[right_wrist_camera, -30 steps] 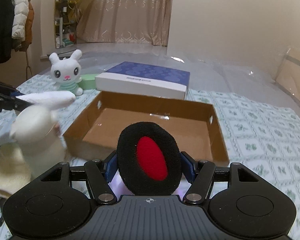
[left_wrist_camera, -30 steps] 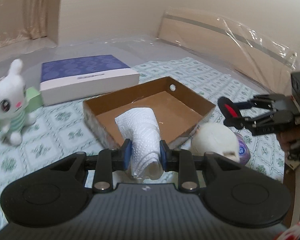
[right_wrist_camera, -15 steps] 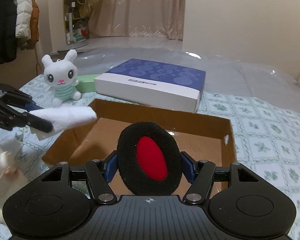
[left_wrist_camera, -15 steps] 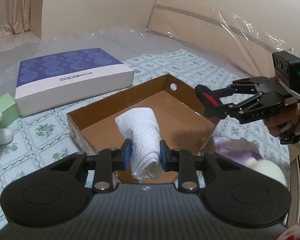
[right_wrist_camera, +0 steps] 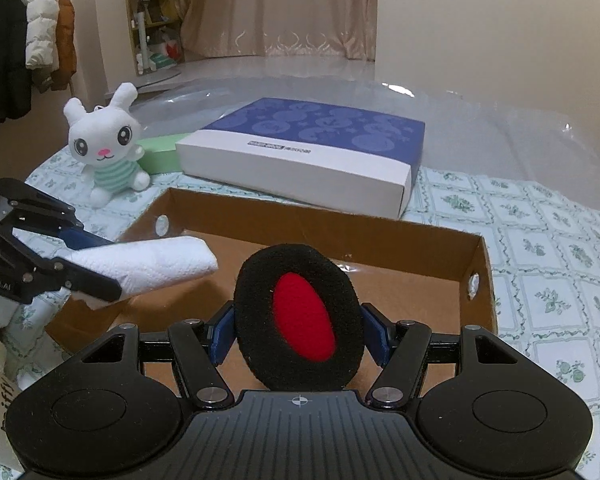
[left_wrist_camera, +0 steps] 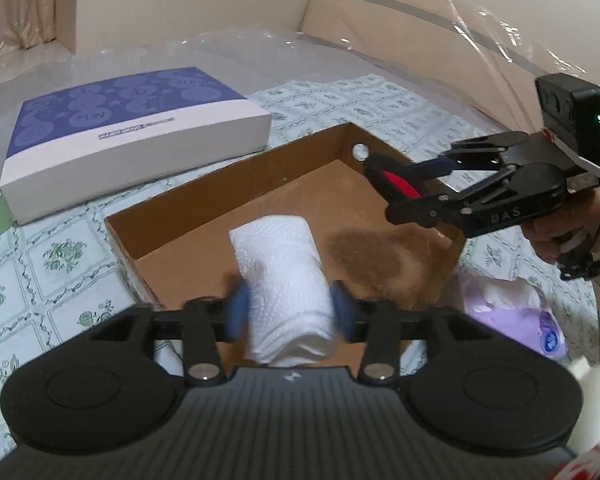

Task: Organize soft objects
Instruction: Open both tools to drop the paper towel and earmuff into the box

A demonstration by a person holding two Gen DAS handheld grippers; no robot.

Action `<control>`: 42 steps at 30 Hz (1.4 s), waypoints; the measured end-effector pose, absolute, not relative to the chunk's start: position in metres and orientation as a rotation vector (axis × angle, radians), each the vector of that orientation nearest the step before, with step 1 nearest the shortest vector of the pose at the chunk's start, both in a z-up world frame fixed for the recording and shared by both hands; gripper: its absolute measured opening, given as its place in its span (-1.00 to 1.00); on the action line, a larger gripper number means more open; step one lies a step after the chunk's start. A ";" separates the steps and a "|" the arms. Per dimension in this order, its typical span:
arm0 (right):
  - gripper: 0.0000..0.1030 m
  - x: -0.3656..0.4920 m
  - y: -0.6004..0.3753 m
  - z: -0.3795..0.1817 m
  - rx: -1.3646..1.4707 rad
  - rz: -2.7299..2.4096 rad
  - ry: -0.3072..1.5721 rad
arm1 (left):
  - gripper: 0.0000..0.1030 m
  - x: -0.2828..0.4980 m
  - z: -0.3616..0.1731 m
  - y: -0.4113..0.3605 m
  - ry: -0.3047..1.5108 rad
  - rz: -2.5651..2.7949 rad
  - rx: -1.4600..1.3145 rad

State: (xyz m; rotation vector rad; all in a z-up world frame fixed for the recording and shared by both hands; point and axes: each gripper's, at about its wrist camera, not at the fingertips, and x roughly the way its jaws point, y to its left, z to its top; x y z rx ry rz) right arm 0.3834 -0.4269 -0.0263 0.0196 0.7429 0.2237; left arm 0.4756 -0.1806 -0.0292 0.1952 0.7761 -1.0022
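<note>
Cardboard is forming one open box (right_wrist_camera: 380,236), over which two items are being held: one white paper-towel roll (left_wrist_camera: 288,288) is being pinched by the left gripper (left_wrist_camera: 288,312), and one black-and-red foam pad (right_wrist_camera: 300,316) by the right gripper (right_wrist_camera: 300,332). One plush rabbit (right_wrist_camera: 108,148) is being cut off in the left view; the purple packet (left_wrist_camera: 516,320) is partly hidden.

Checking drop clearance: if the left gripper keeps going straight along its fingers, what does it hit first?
Probably the floor of the cardboard box. The left gripper, clamped on a folded paper towel, points down into it. The right gripper sits off to the side, though depth is uncertain.
</note>
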 end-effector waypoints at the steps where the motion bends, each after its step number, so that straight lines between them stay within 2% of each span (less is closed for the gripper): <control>1: 0.24 0.384 -0.427 -0.027 0.023 0.224 0.745 | 0.26 0.477 -0.031 -0.181 0.777 -0.990 0.194; 23: 0.26 0.389 -0.426 -0.034 0.061 0.226 0.758 | 0.26 0.481 -0.023 -0.161 0.738 -0.920 0.163; 25: 0.33 0.391 -0.427 -0.035 0.077 0.226 0.766 | 0.26 0.481 -0.023 -0.161 0.737 -0.916 0.163; 27: 0.49 0.392 -0.429 -0.036 0.090 0.222 0.776 | 0.28 0.480 -0.023 -0.160 0.735 -0.915 0.159; 29: 0.54 0.391 -0.429 -0.036 0.090 0.218 0.767 | 0.30 0.479 -0.022 -0.161 0.731 -0.912 0.163; 42: 0.55 0.376 -0.438 -0.026 0.068 0.160 0.753 | 0.30 0.476 -0.011 -0.149 0.701 -0.878 0.152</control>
